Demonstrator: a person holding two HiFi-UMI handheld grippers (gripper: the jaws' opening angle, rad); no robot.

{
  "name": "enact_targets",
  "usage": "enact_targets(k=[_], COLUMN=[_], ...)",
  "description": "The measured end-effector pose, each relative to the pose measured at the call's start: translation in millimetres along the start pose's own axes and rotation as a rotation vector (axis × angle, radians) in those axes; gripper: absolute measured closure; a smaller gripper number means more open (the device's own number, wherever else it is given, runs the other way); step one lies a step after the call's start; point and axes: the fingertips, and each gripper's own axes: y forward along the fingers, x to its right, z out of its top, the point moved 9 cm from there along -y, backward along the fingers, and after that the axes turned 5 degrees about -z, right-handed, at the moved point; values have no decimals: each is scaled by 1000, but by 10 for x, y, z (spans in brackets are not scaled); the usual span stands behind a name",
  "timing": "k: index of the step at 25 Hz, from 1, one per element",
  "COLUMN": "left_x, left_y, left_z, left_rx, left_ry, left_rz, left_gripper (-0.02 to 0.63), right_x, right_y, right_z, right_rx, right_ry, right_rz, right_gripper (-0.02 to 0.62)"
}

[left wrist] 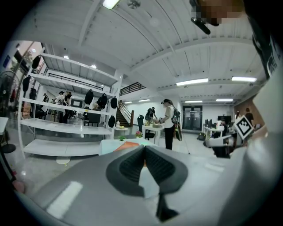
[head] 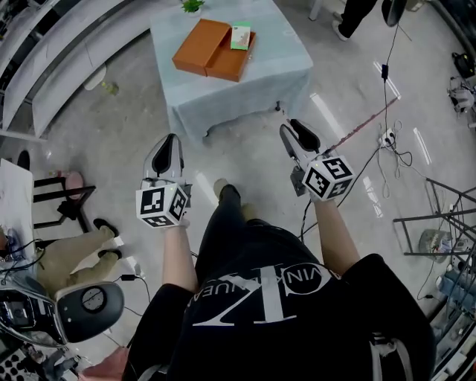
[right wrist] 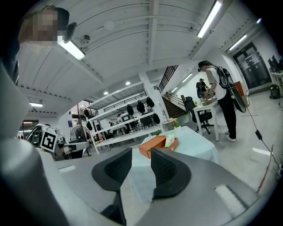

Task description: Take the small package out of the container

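The small package (head: 240,35), green and white, lies at the top centre of the head view on the open orange box (head: 201,46). It sits at the far end of the box's right half, close to the seam between the two halves. Its long axis runs nearly up and down the frame, pointing away from the person, while the box halves slant from lower left to upper right. In the right gripper view the package (right wrist: 169,140) shows just above the orange box (right wrist: 154,146), right of centre.

The box rests on a table (head: 282,67) covered with a pale blue-green cloth. A small potted plant (head: 192,6) stands at the table's far edge, at the very top of the frame.

Both grippers hang over the floor in mid-frame, well apart from the table. The left gripper (head: 170,141) has its jaws pressed together at the tips with nothing between them. The right gripper (head: 290,126) has its jaws parted and empty; the tablecloth (right wrist: 194,141) shows through the gap.

A standing person (right wrist: 223,101) is at another table at the right of the right gripper view.
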Motion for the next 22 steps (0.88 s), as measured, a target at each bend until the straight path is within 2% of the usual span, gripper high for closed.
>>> enact_targets(k=[8,13,22], left_x=[-487,-708,-1082], left_y=[865,1532,2374], left_z=[35,126,216], left_rx=[-10,-23,-60], left_ry=[-29,-43,-58], left_rz=[-28,-84,-131], left_gripper=[606,606,606], right_x=[255,471,758], right_y=[784,1310,2021], right_z=[184,405,549], right_rx=[-28,-57,-95], right_ry=[2,-12,27], right_rz=[-14,-37,-82], right_gripper=[457,456,454])
